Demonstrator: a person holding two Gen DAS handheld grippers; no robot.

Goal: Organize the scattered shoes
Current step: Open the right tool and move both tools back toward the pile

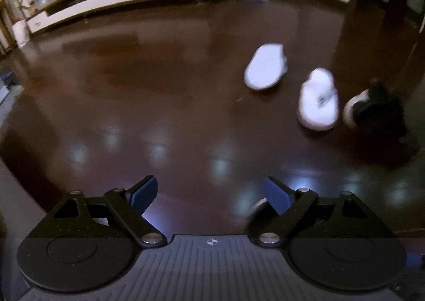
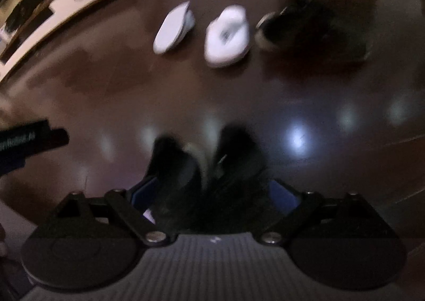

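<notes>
Shoes lie in a loose line on the dark glossy floor [image 1: 159, 104], and the upright white slipper [image 1: 318, 100] serves as the landmark. Just to its left lies the second white slipper [image 1: 265, 70], tipped so that its pale ribbed sole faces up; it is angled away rather than paired, so this couple looks unsorted. Just to the landmark's right sits a black shoe with a white sole [image 1: 372, 109], close to it but not touching as far as the blur allows.

Nearer than the landmark, the right gripper [image 2: 212, 194] has a dark furry shoe [image 2: 209, 168] between its blue pads, jaws set fairly wide around the bulk; it looks held, though blur hides the contact. Likely it belongs beside the black one. The left gripper [image 1: 211, 192] hangs over bare floor with jaws wide and nothing between them, free to take a slipper.
</notes>
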